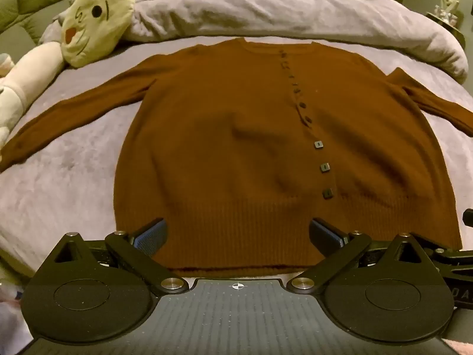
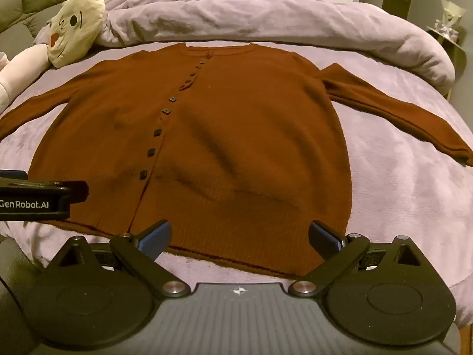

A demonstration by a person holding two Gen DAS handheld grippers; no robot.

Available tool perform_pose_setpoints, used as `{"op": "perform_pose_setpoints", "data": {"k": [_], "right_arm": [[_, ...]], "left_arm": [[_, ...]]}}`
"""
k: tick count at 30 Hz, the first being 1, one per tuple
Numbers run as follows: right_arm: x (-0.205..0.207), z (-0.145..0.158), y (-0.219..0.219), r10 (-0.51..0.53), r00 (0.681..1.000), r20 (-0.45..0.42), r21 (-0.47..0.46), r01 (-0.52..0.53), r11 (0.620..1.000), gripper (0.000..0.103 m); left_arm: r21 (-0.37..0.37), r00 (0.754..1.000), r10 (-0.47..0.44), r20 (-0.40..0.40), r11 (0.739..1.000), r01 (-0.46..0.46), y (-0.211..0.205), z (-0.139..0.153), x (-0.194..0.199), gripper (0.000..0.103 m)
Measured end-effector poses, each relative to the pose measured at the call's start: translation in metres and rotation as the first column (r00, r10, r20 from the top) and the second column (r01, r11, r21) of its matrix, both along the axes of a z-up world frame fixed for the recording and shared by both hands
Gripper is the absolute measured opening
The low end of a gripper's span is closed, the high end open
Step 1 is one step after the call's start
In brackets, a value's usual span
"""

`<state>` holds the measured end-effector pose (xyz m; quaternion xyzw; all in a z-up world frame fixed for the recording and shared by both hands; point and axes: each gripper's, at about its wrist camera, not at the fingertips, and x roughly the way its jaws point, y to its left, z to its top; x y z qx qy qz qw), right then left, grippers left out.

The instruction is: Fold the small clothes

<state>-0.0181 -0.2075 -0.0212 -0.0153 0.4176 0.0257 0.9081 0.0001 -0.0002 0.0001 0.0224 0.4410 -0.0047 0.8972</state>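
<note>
The left gripper (image 1: 238, 236) sits nearest its camera, its two blue pads spread wide with nothing pressed between them; the ribbed hem of the cardigan (image 1: 266, 136) shows in the gap just beyond the fingertips. The right gripper (image 2: 239, 238) is likewise spread wide and holds nothing, its tips over the hem near the cardigan's lower right corner. From the right wrist view the left gripper's black body enters from the left edge, beside the hem.

There is one cardigan, rust brown, lying flat and face up on the bed (image 1: 68, 177), neck pointing away from both grippers, hem toward them. Its two sleeves stretch outward, one to each side. A single row of dark buttons (image 1: 324, 167) runs from neck to hem; about ten can be made out, the upper ones too small to count surely. The front looks buttoned shut, with a few soft wrinkles across the middle.

Beyond the neck lies one rolled duvet (image 1: 280, 9). One plush toy (image 1: 94, 20) with a pale face rests at the far left, clear of the left sleeve.
</note>
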Motion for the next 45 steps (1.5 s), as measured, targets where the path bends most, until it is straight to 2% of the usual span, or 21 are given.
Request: {"op": "perform_pose_setpoints", "data": {"k": [45], "right_arm": [[-0.0019, 0.0012, -0.004, -0.014, 1.0, 0.011, 0.004, 0.014, 1.0, 0.099]], "left_arm": [[-0.007, 1.0, 0.015, -0.023, 1.0, -0.015, -0.0017, -0.0012, 0.001, 0.103]]}}
